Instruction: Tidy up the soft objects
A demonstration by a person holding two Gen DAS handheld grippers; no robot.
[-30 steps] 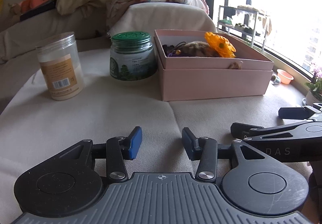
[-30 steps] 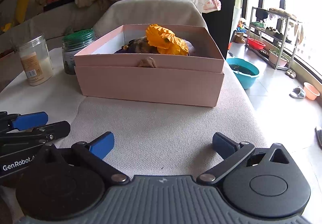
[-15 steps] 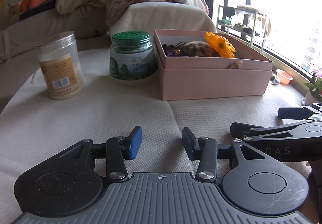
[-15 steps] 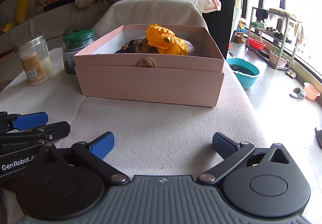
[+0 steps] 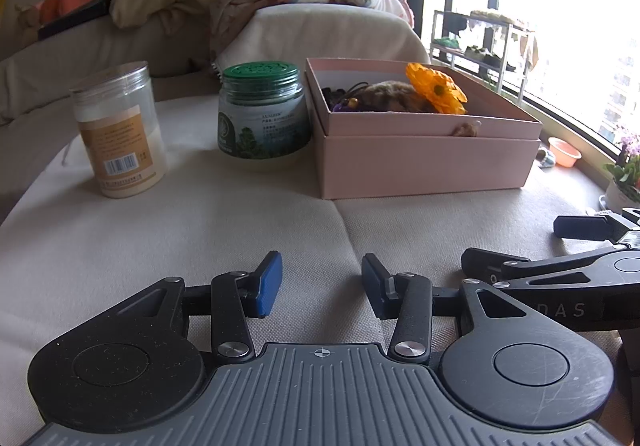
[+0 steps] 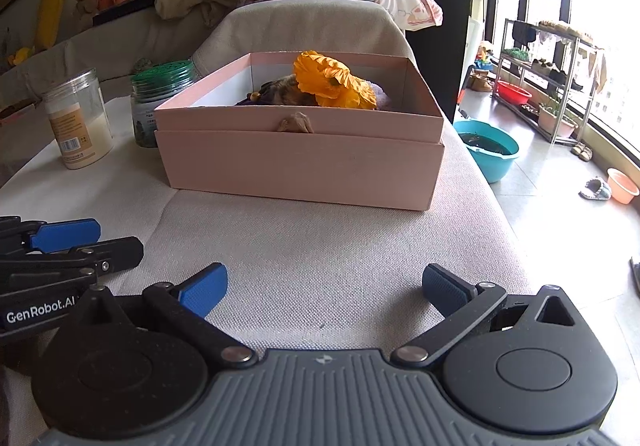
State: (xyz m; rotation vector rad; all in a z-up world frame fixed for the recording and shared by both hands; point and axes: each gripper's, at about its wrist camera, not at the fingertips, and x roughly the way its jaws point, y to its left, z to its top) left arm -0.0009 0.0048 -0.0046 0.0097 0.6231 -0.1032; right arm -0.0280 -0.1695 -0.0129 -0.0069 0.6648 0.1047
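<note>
Both tools sit low over the cloth-covered desk (image 6: 320,246) with nothing in them: our left tool (image 5: 322,282) has its blue pads parted over bare cloth, and our right tool (image 6: 324,286) is spread wider, also released.

We take the pink box (image 6: 300,161) as our landmark. It stands on the desk beyond both tools, lid off. Inside it we see an orange flower (image 6: 334,79) on top, a brown furry thing (image 5: 390,95) under and beside the flower, something purple (image 5: 340,107) with a dark cord at the box's left end, and a pale lilac bit (image 6: 382,97) at its right end. A small tan tuft (image 6: 296,123) hangs over the box's near rim.

Just left of the box, almost touching it, stands a glass jar (image 5: 262,113) with a green perforated lid and a green-and-white label; its writing is too small for us to read. Further left of the box stands a clear tub (image 5: 120,129) holding a white filling, with a tan label and a barcode; that print is unreadable too.

On the left tool's side, as seen from the right wrist, we read "GenRobot.AI". On the right tool's side, as seen from the left wrist, only "DAS" shows.

Compared with a second ago, we find nothing changed: box, jar, tub and both tools are where they were, and the pads are equally parted.
</note>
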